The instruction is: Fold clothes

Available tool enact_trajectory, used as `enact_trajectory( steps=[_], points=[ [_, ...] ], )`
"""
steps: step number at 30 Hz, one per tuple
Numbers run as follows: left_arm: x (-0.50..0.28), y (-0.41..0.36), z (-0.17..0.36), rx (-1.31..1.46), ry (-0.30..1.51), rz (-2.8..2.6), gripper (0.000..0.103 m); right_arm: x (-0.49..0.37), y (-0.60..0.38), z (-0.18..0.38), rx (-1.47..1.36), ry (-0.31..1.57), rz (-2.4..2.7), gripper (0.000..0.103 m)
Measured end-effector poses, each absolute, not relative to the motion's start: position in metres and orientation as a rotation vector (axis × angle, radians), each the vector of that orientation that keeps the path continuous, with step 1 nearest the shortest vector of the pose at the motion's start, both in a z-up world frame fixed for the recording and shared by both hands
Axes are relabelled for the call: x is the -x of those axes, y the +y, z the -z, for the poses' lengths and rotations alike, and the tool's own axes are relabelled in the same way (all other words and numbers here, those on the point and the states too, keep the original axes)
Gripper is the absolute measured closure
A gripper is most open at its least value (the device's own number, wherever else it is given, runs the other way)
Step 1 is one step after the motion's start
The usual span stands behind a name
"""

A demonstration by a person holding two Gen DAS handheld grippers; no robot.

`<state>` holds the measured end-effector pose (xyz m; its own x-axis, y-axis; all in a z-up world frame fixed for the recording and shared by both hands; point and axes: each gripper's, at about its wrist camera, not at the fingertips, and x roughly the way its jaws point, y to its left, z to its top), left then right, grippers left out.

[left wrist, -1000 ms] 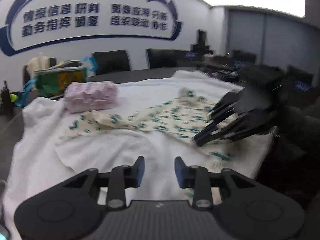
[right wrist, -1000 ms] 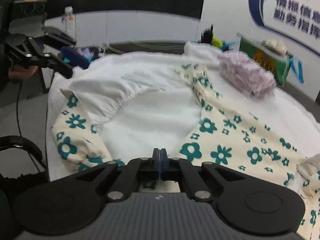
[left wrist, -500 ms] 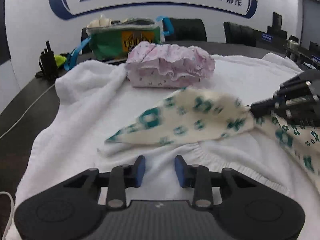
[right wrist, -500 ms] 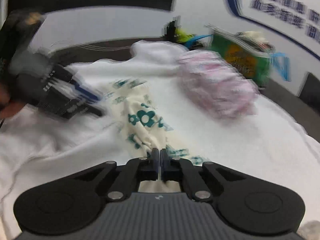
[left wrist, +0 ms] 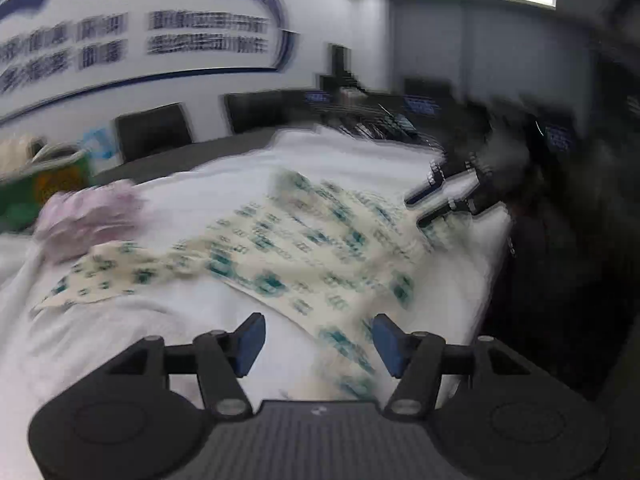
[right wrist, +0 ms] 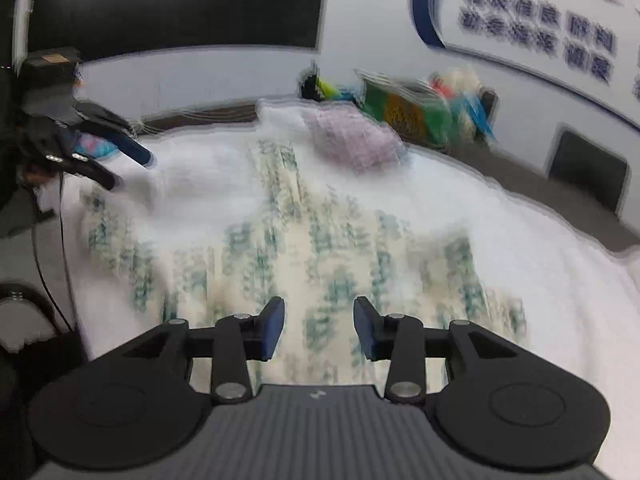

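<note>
A cream garment with teal flowers [left wrist: 288, 248] lies spread on the white towel [left wrist: 132, 320]; it also shows in the right wrist view [right wrist: 320, 248]. My left gripper [left wrist: 318, 338] is open and empty above the garment's near edge. My right gripper [right wrist: 319, 326] is open and empty above the garment. The right gripper also shows at the garment's far right edge in the left wrist view [left wrist: 440, 204]. The left gripper shows at the far left in the right wrist view [right wrist: 116, 164]. Both views are blurred.
A folded pink garment [left wrist: 88, 216] sits at the back left of the towel, also in the right wrist view [right wrist: 356, 140]. A green bag [right wrist: 404, 112] stands behind it. Dark chairs [left wrist: 152, 132] line the table's far side. The towel's right edge [left wrist: 496, 248] drops off to dark floor.
My right gripper has opened and let go of the flowered garment, which now lies flat. My left gripper has opened wider. Both have moved back over the garment.
</note>
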<state>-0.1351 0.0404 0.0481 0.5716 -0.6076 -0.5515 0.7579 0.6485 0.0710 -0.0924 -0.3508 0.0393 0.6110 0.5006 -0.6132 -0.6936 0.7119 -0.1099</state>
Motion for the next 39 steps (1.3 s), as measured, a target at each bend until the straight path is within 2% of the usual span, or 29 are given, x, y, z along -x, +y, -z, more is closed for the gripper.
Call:
enact_trajectory(
  steps=[2,3,5,6,7,8,14,16,18,19,20,21,22,23,24,26,27,33,36,38,39],
  points=[
    [0.150,0.029,-0.032,-0.425,0.523,0.801,0.045,0.118,-0.362,-0.026,0.372,0.590,-0.678,0.062],
    [0.148,0.030,-0.026,-0.436,0.554,0.789,0.057,0.129,-0.365,-0.021,0.374,0.585,-0.675,0.062],
    [0.145,0.033,-0.016,-0.447,0.614,0.771,0.087,0.135,-0.369,-0.008,0.377,0.583,-0.655,0.062],
    [0.141,0.041,-0.017,-0.412,0.636,0.796,0.096,0.134,-0.371,-0.003,0.367,0.585,-0.646,0.071],
    [0.136,0.049,-0.018,-0.375,0.658,0.815,0.101,0.132,-0.373,0.001,0.354,0.588,-0.639,0.091],
    [0.130,0.057,-0.020,-0.337,0.677,0.818,0.101,0.127,-0.375,0.000,0.313,0.601,-0.617,0.102],
    [0.129,0.082,-0.027,-0.295,0.721,0.809,0.099,0.146,-0.377,-0.024,0.276,0.634,-0.655,0.103],
    [0.127,0.078,-0.035,-0.321,0.699,0.840,0.093,0.149,-0.376,-0.030,0.288,0.617,-0.703,0.101],
    [0.128,0.076,-0.053,-0.313,0.620,0.897,0.083,0.148,-0.385,-0.048,0.199,0.517,-0.776,0.098],
    [0.127,0.074,-0.064,-0.289,0.568,0.914,0.078,0.136,-0.385,-0.056,0.133,0.488,-0.760,0.090],
    [0.125,0.068,-0.072,-0.280,0.530,0.909,0.066,0.121,-0.385,-0.063,0.066,0.467,-0.729,0.083],
    [0.122,0.061,-0.079,-0.272,0.497,0.901,0.061,0.107,-0.384,-0.070,-0.001,0.445,-0.697,0.062],
    [0.118,0.050,-0.082,-0.262,0.482,0.886,0.061,0.087,-0.376,-0.071,-0.046,0.467,-0.641,0.048],
    [0.113,0.038,-0.085,-0.253,0.467,0.872,0.060,0.067,-0.364,-0.066,-0.049,0.516,-0.608,0.048],
    [0.110,0.027,-0.086,-0.249,0.457,0.858,0.060,0.047,-0.351,-0.060,-0.043,0.569,-0.581,0.052],
    [0.107,0.006,-0.078,-0.284,0.476,0.841,0.060,0.009,-0.327,-0.046,-0.024,0.685,-0.551,0.073],
    [0.106,-0.004,-0.074,-0.302,0.485,0.832,0.060,-0.001,-0.321,-0.041,-0.014,0.700,-0.532,0.101],
    [0.098,-0.034,-0.037,-0.358,0.582,0.794,0.060,-0.032,-0.298,-0.036,0.048,0.638,-0.425,0.102],
    [0.095,-0.037,-0.031,-0.396,0.605,0.781,0.060,-0.036,-0.281,-0.020,0.171,0.691,-0.419,0.099],
    [0.097,-0.033,-0.038,-0.386,0.588,0.790,0.059,-0.028,-0.283,-0.018,0.213,0.652,-0.423,0.097],
    [0.097,-0.031,-0.042,-0.381,0.580,0.793,0.058,-0.019,-0.293,-0.024,0.190,0.619,-0.415,0.091]
  ],
)
